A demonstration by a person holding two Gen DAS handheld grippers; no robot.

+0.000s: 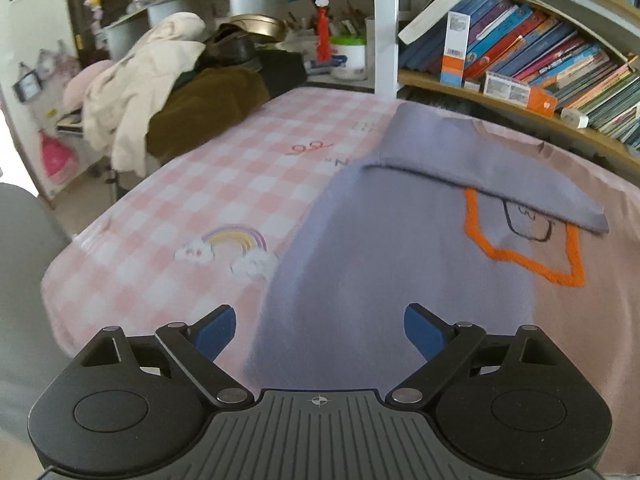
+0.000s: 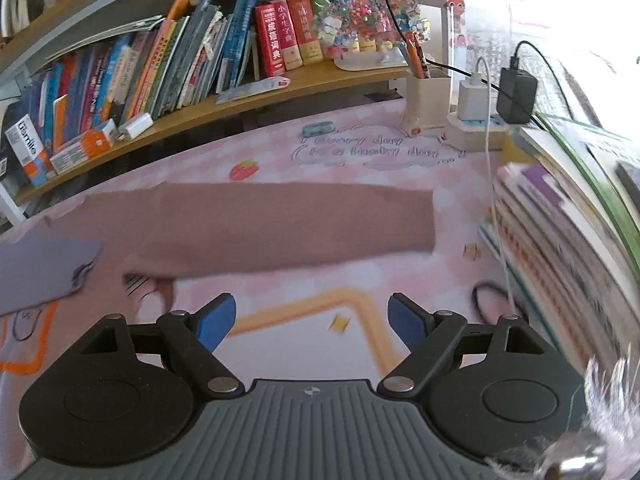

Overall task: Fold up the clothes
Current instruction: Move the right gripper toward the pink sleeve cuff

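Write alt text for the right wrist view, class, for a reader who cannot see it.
The open right gripper hovers over a pink desk mat, holding nothing. Ahead, a pink sleeve lies stretched flat; books are stacked at right.

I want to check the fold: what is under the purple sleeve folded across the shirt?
Under the purple sleeve lies the shirt front; its orange-outlined drawing pokes out below, with its upper part covered.

We see shirt [image 1: 380, 280]: soft matt cloth, raised orange stitching. Table cover [image 1: 180, 208]: smooth printed checks, slight sheen. Left gripper [image 1: 320, 330]: matt black plastic, blue textured pads, bare metal pins. Shelf [image 2: 240, 100]: wood.
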